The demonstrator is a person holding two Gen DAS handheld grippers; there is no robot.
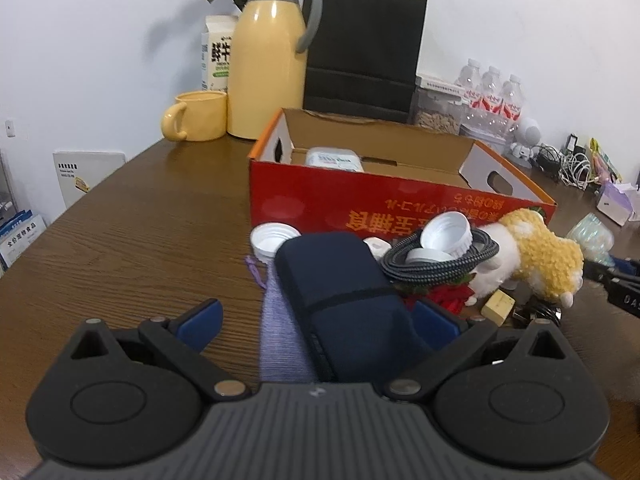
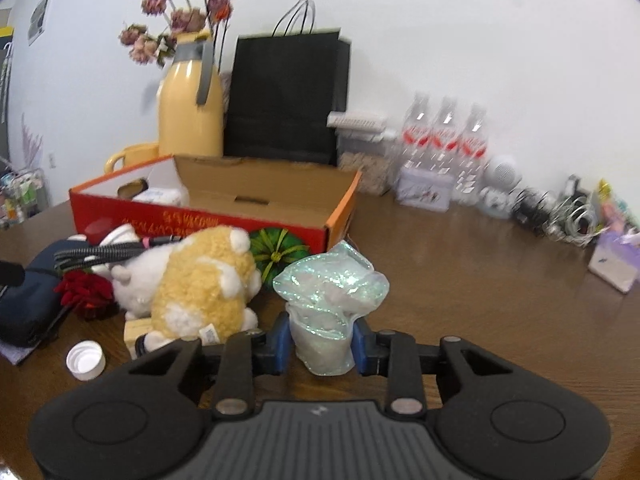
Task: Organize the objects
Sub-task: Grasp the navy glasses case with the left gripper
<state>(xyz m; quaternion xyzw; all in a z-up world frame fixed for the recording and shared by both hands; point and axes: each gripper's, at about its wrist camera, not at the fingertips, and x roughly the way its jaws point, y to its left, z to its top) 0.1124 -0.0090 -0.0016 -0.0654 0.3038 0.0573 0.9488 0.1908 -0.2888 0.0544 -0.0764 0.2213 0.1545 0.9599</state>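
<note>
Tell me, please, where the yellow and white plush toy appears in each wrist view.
Left wrist view: plush toy right of centre, before the red box's right end.
Right wrist view: plush toy left of centre, beside the iridescent bag.
Shared landmark: red cardboard box.

Two low wrist views facing the wall, close over the table (image 1: 120, 240), sharing red box (image 1: 360, 200) and plush toy (image 2: 204, 280)

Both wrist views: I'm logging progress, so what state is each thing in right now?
Left gripper: open, astride the navy case.
Right gripper: shut on the shiny bag.
Red box: open-topped, a white pack inside.
Plush toy: lying on the table.
Cable: coiled, white caps on it.
Black bag: upright.
</note>
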